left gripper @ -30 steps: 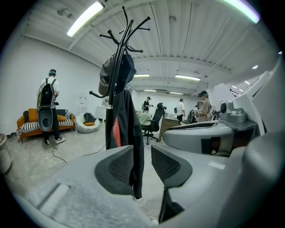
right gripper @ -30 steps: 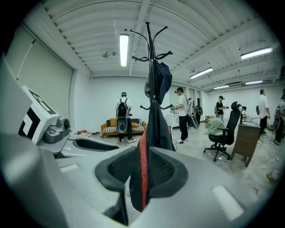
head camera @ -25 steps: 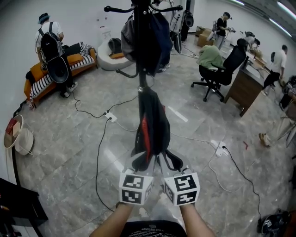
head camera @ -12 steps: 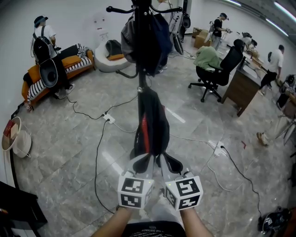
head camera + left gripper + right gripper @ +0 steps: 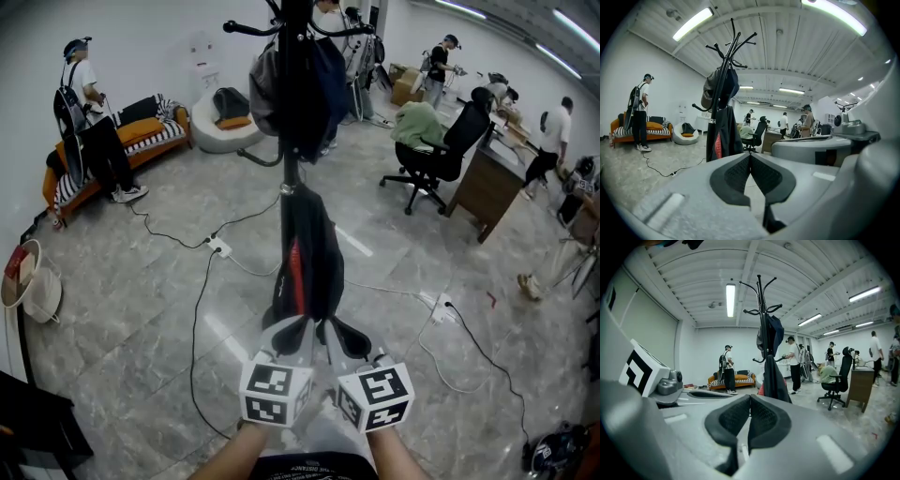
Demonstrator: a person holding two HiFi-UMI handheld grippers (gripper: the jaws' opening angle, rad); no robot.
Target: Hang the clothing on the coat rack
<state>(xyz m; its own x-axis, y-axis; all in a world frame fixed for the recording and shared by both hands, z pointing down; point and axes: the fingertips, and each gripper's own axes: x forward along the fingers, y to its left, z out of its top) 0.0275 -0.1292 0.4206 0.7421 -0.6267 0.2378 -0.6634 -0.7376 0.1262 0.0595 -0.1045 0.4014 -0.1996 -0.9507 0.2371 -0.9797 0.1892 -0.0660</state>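
Both tongs, left gripper (image 5: 298,328) and right gripper (image 5: 336,330), are sitting pressed together, empty. At twelve o'clock, a black red-lined jacket (image 5: 307,246) is hanging on the black metal coat rack (image 5: 290,178).

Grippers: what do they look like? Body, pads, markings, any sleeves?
Left gripper and right gripper match: light grey moulded bodies, claw lined with black textured pads. Each carries a white cube with black square markers. No sleeves on the forearms; black shirt with white print.
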